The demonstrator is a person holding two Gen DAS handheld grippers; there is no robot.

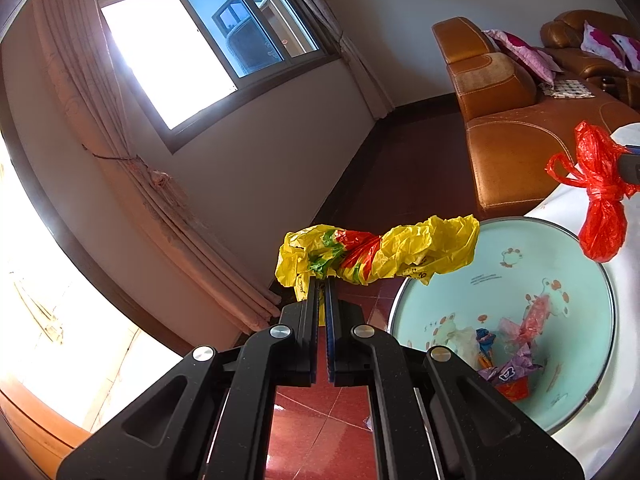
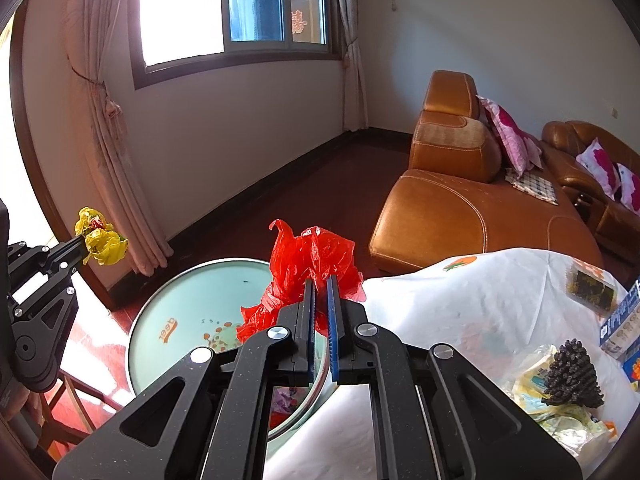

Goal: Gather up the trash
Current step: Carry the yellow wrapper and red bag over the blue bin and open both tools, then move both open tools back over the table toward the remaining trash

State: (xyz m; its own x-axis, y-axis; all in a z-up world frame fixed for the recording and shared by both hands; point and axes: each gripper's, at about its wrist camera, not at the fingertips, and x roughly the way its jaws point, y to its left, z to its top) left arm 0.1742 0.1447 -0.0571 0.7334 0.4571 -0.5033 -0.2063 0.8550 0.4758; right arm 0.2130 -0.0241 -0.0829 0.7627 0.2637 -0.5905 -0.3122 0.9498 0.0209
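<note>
Yellow plastic, crumpled and streaked with red and green print, is pinched between the tips of your left gripper (image 1: 323,280); this yellow bag (image 1: 380,254) stretches sideways from the jaws, which are closed down to a thin slit on it, and its far end hangs over the rim of the pale green basin (image 1: 568,240). From the right wrist view the same bag (image 2: 102,242) shows as a small bunch at the end of the left gripper (image 2: 82,250), held up in the air off to the left of the basin (image 2: 192,280). Your right gripper (image 2: 321,284) is clamped narrow on a red bag (image 2: 312,256), a thin crinkled sack that bulges above the fingertips and trails down to their left, over the near side of the basin. In the left wrist view that red bag (image 1: 600,200) hangs knotted in the middle, above the basin's far edge. Down inside the basin lies a small heap of wrappers (image 1: 508,360), pink, purple, blue and red. The basin has cartoon prints on its inner wall. To its right a white printed cloth (image 2: 460,312) covers the worktop, carrying a dark spiky object (image 2: 572,376) and some pale packaging (image 2: 560,412). An orange leather sofa (image 2: 460,208) with pink cushions (image 2: 508,136) stands beyond, on a dark red floor (image 2: 300,196).
</note>
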